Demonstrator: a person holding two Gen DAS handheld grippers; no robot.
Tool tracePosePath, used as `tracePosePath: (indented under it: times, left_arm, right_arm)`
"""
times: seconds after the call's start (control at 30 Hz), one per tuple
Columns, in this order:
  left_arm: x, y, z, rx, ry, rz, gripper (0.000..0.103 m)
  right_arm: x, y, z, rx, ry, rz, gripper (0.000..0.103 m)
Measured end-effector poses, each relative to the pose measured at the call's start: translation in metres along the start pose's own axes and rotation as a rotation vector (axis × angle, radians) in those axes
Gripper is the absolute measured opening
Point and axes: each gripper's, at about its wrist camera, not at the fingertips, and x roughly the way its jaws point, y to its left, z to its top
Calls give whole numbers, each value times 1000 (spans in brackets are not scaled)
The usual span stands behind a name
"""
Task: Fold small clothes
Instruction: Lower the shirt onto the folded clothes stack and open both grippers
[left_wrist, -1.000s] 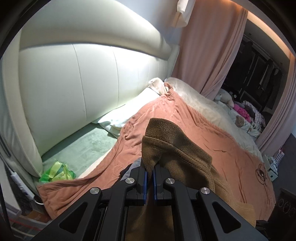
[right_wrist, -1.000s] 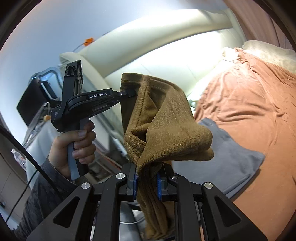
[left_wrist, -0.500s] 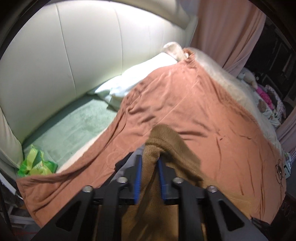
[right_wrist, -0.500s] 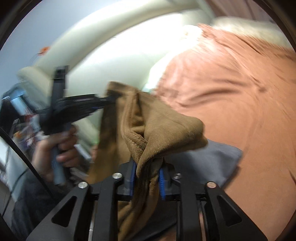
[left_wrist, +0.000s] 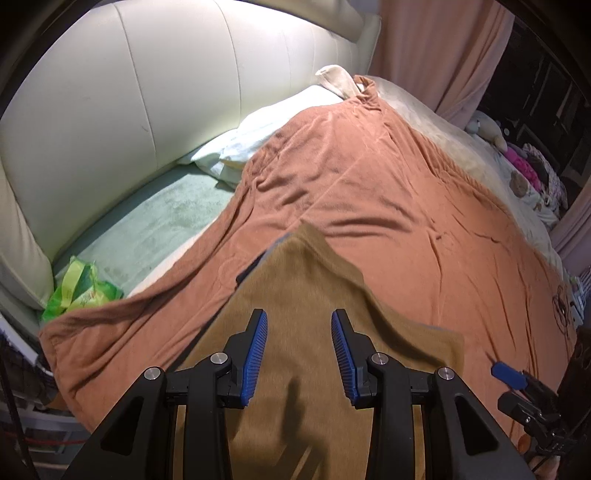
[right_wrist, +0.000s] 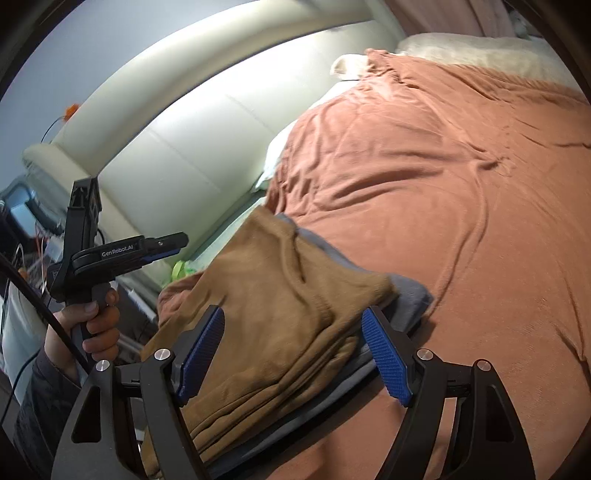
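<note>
The brown garment (right_wrist: 280, 295), earlier clamped, has been released onto the grey garment (right_wrist: 410, 295); both tongs, left (left_wrist: 298, 350) and right (right_wrist: 293, 354), have just been opened apart

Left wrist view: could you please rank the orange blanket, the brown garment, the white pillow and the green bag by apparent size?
1. orange blanket
2. brown garment, magnified by nearness to the camera
3. white pillow
4. green bag
</note>
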Motion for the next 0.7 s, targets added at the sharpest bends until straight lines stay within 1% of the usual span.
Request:
tracePosePath:
  times: [0.07,0.17,0.3,0.37,0.47,0.5,0.6,0.67,0.7]
  left_arm:
    - [-3,2,-15,3,17,-5,38]
    - [-6,7,-38,4,34,-10,38]
    - [-7,20,-68,-17,50,-2,38]
    - [-6,26,-82,-20,62,18,38]
    - [-5,37,-100,-28,78,30,38]
    - [-5,40,-105,-34,79,34,38]
    - [-5,46,-122,-42,90,46,38]
    - [-6,46,-132,-32,79,53,45]
    - [-8,45,-136,-26,70,57,47]
  right_arm:
    - [13,9,-10,-43,13,12,61]
    - [27,23,-18,-97,56,26,54]
    - [44,45,-25,-177,108,29,52]
    - [53,56,-30,-216,129,36,52]
    - [64,73,-36,-265,165,55,52]
    - [68,78,-39,-294,179,43,52]
    - [81,86,-52,-380,231,-40,52]
    - [84,82,-57,-399,244,-69,52]
    - [82,79,-59,-414,243,-80,52]
